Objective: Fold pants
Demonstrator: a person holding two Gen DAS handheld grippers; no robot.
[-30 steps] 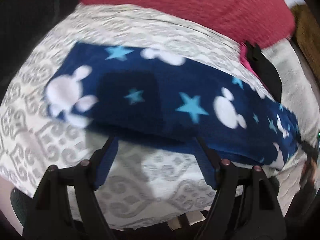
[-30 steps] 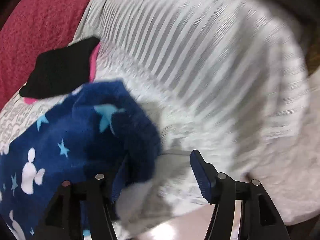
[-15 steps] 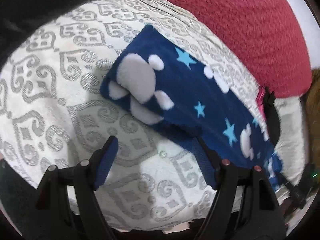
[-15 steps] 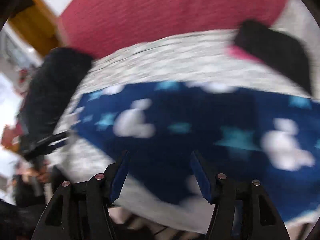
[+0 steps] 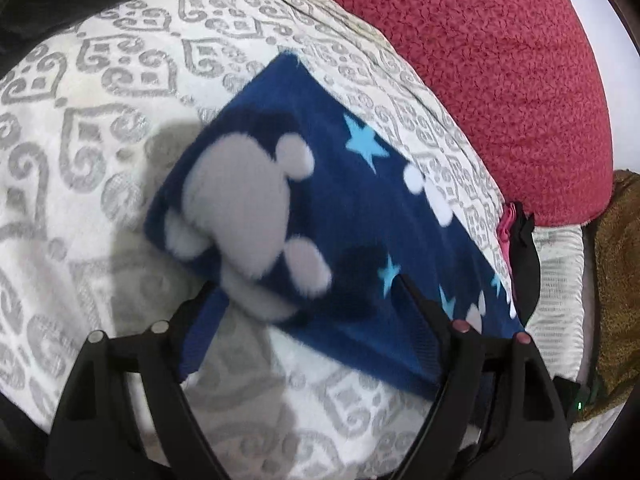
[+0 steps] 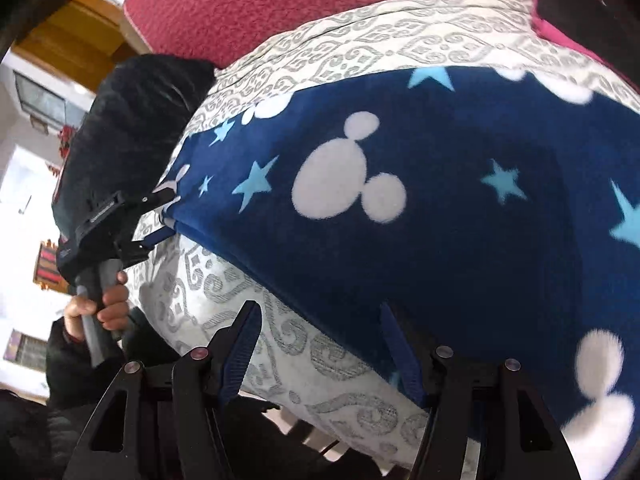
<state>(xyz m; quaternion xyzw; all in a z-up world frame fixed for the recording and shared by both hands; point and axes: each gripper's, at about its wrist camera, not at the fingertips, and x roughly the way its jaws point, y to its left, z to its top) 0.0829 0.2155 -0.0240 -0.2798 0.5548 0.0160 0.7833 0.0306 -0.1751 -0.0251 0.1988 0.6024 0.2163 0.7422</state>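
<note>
Left wrist view: your left gripper [image 5: 308, 336] hangs over the near corner of the pants [image 5: 320, 216], which lie as a long folded strip on the patterned bedcover [image 5: 100, 80]. The fingers stand apart and have just been opening; the corner of the fleece lies between them, but the pads do not appear to press on it, though motion blur makes this uncertain. Judged from this, the wide stance prepares a grasp of the end for the next fold. A red blanket [image 5: 480, 60] borders the far side, and a black and pink item [image 5: 520, 248] lies just beside the far end of the strip.

Right wrist view: your right gripper [image 6: 320, 352] straddles the near folded edge of the pants [image 6: 400, 200]. Its fingers are open, one over the bedcover [image 6: 224, 280], one over the fleece, gripping nothing. The left gripper [image 6: 160, 216] sits at the strip's far-left end, where a dark bundle [image 6: 132, 120] crowds it. The black item [image 6: 576, 4] rests well clear.
</note>
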